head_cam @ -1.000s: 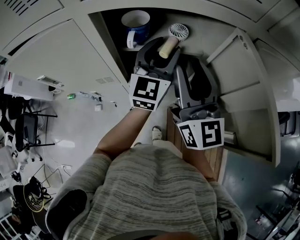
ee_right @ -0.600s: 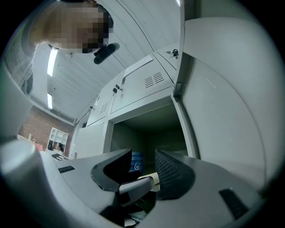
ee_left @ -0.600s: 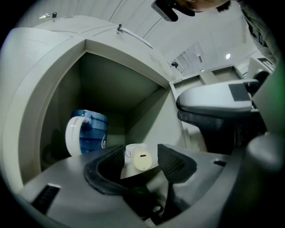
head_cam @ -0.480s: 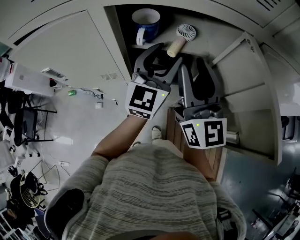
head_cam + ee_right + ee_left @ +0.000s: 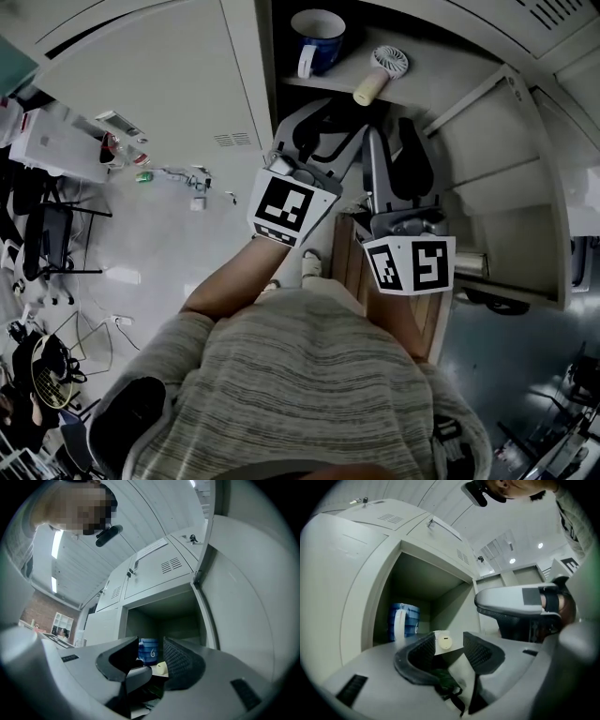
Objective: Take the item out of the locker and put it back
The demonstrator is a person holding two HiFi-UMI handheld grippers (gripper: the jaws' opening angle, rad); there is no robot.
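**Small fan rests on open locker's shelf as two tongs wait at the door**

The handheld fan (image 5: 382, 67) lies on the locker shelf (image 5: 323, 84) near a blue mug (image 5: 317, 37), handle pointing outward. The left tongs (image 5: 446, 649) are closing, the cream handle end lined up in their gap but unpinched. The right tongs (image 5: 151, 657) stand spread, empty. The fan looks light, hard and smooth, its grille likely fragile. The handle seems the safest hold.

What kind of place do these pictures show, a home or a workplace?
Most likely a workplace locker area. There is a bank of grey metal lockers, one of them open with a blue mug and a small fan inside, and office chairs stand nearby.
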